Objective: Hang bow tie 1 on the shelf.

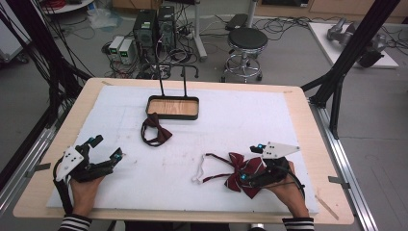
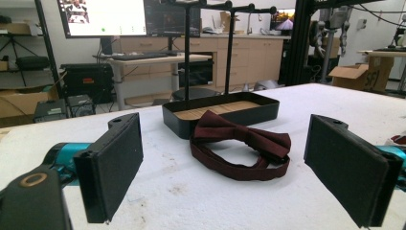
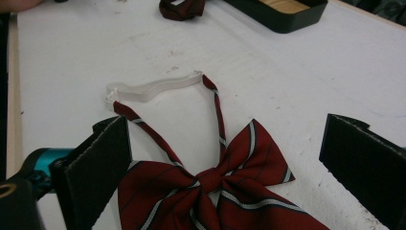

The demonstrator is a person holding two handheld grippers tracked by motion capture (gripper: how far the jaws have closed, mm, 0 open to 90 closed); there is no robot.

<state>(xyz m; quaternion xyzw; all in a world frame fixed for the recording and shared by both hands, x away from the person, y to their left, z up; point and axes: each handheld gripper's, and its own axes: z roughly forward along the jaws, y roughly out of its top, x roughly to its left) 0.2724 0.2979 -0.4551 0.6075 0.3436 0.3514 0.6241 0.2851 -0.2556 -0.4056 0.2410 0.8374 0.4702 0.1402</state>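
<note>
Nearest me on the right, my right gripper [image 1: 251,162] sits with jaws apart over the striped red bow tie [image 3: 225,187]. At near left, my left gripper [image 1: 107,148] is spread wide on the white mat [image 1: 240,115]. Farther off, a plain maroon bow tie [image 2: 239,146] lies just before the black wooden-floored tray [image 2: 268,108].

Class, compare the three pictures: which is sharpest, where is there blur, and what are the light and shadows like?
High view: even, soft light, faint shadows, rather coarse. Left gripper view: plain bow tie sharp, near claw pads slightly soft, monitor glaring white. Right gripper view: striped bow tie clear, pads blurred.
</note>
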